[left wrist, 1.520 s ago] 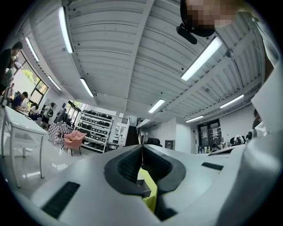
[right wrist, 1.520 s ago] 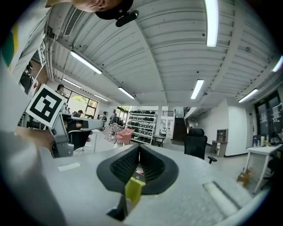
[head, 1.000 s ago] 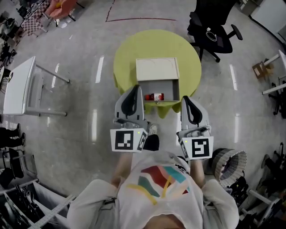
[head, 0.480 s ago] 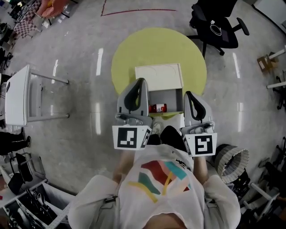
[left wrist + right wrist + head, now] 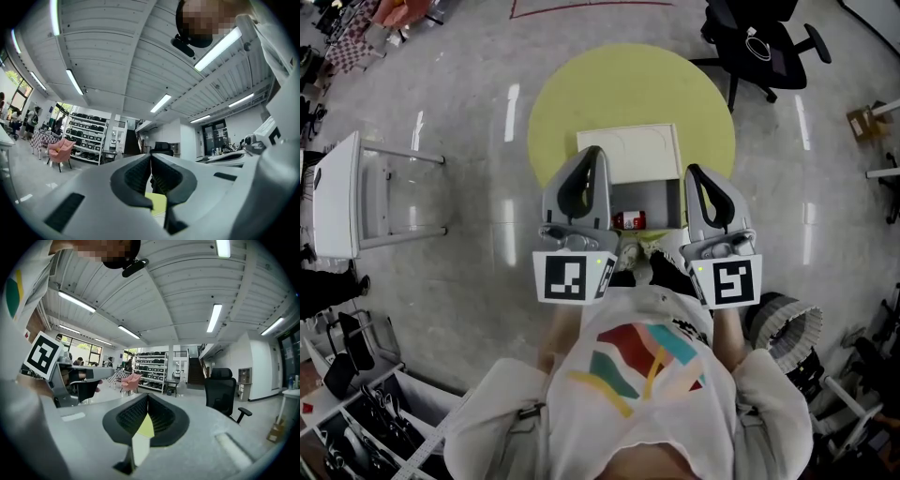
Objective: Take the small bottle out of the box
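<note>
Here the small bottle (image 5: 628, 220) lies on its side inside the open box (image 5: 662, 198) on the round table (image 5: 628, 84). The left gripper (image 5: 593, 156) and the right gripper (image 5: 693, 172) flank the box, each with its jaws pressed together on nothing.

Left claw (image 5: 150, 160) and right claw (image 5: 147, 398) closed, seemingly empty.
</note>
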